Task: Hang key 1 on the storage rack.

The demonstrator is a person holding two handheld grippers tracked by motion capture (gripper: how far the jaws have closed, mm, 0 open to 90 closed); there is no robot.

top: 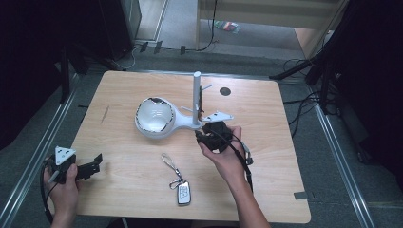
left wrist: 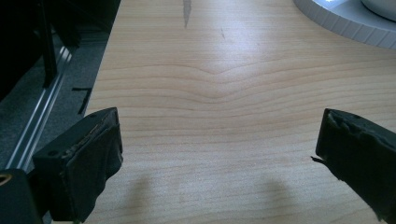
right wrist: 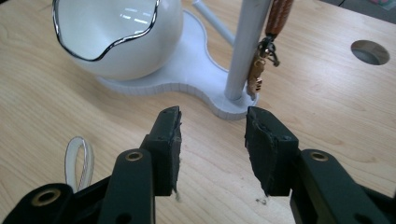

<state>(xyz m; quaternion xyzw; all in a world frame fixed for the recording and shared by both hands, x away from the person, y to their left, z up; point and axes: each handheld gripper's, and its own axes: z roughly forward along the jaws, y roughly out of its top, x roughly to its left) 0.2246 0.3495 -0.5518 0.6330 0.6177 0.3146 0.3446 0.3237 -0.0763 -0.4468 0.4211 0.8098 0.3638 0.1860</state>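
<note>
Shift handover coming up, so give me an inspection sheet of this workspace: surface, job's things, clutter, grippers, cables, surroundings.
Surface: light wooden table, round hole near the far edge.
Job's things: white stand with upright post and a white bowl on its base; a brown keychain hangs on the post.
Clutter: car key fob with a looped strap near the front edge.
Grippers: left gripper open over bare wood at the table's left edge; right gripper open, empty, just in front of the stand's base.
Cables: a black cable trails from the right gripper.
Surroundings: grey floor, metal rails, dark equipment.
</note>
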